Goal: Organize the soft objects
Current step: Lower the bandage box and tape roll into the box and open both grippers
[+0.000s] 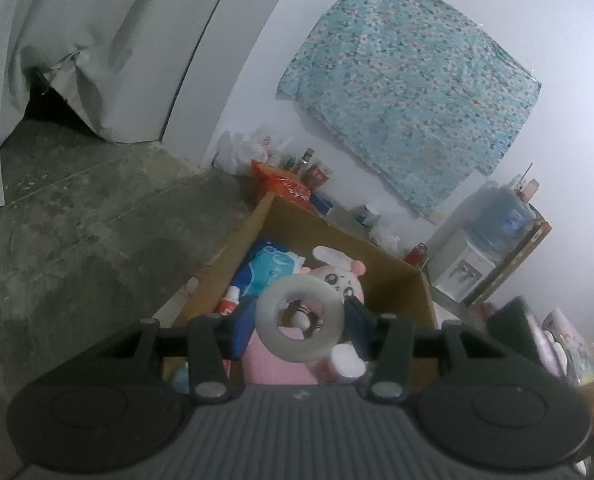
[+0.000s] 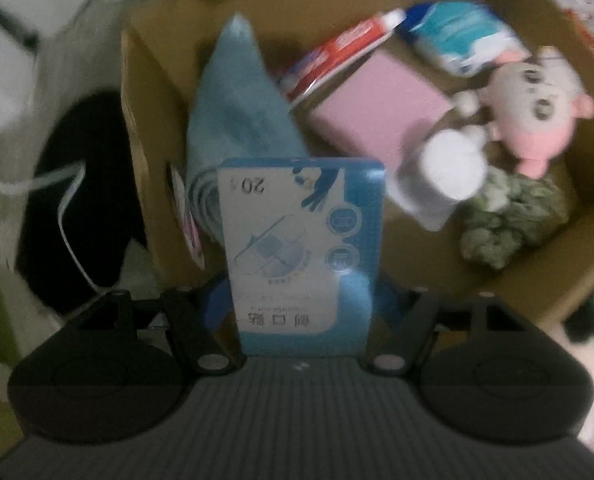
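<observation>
My left gripper [image 1: 299, 320] is shut on a grey ring [image 1: 299, 320] and holds it above the open cardboard box [image 1: 393, 268]. My right gripper [image 2: 303, 292] is shut on a blue bandage box [image 2: 303, 256], held over the near edge of the same cardboard box [image 2: 145, 128]. Inside lie a pink plush doll [image 2: 537, 120], also in the left wrist view [image 1: 343, 280], a light blue cloth [image 2: 237, 112], a pink pad [image 2: 377, 112], a toothpaste box [image 2: 337, 56], a blue-white pack [image 2: 457, 36], a white roll [image 2: 453, 168] and a green-grey soft lump [image 2: 513, 220].
A bare concrete floor [image 1: 77, 220] lies left of the box. Bottles and red packets [image 1: 297, 176] stand along the wall. A water dispenser [image 1: 485, 236] stands at the right. A black bag [image 2: 77, 200] lies left of the box.
</observation>
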The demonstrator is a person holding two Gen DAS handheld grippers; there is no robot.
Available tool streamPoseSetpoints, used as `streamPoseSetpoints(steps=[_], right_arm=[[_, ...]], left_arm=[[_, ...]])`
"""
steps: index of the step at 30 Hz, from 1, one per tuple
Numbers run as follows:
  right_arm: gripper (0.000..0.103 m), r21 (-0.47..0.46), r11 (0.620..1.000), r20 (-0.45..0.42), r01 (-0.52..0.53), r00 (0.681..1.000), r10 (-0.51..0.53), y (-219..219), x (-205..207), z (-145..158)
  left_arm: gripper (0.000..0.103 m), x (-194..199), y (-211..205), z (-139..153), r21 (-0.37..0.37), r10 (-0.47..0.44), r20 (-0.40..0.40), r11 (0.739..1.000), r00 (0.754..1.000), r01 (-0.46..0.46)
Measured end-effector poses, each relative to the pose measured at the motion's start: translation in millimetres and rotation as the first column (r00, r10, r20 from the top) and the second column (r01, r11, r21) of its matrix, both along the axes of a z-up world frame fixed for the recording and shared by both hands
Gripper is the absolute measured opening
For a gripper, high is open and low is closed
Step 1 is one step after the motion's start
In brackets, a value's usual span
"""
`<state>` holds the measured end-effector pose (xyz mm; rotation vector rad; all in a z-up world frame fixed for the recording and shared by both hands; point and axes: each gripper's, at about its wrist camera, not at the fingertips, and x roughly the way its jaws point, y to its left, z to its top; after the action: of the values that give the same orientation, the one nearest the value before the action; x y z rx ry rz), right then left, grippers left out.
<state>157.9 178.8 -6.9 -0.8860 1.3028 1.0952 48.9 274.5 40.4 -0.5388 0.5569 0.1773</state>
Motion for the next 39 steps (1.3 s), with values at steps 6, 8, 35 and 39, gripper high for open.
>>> streamPoseSetpoints(steps=[6, 8, 35, 39], right_arm=[[0.085, -0.026, 1.0, -0.02, -0.008, 1.0, 0.008, 6, 18, 5], [0.084, 0.017, 0.998, -0.055, 0.052, 0.997, -0.051, 5, 30, 7], [0.077, 0.594, 0.729, 0.031, 0.341, 0.896, -0.444, -193, -14, 73], [0.077, 0.613, 0.655, -0.091, 0.442, 0.863, -0.497, -221, -11, 56]], left_arm=[[0.049, 0, 13, -6, -0.023, -0.006, 0.011, 1.0, 1.0, 0.006], [0.049, -2, 15, -7, -0.026, -0.007, 0.016, 1.0, 1.0, 0.008], [0.049, 104, -92, -61, -0.102, -0.445, -0.365, 0.892, 0.818, 0.441], [0.049, 130, -119, -92, -0.075, -0.432, -0.477, 0.888, 0.766, 0.454]])
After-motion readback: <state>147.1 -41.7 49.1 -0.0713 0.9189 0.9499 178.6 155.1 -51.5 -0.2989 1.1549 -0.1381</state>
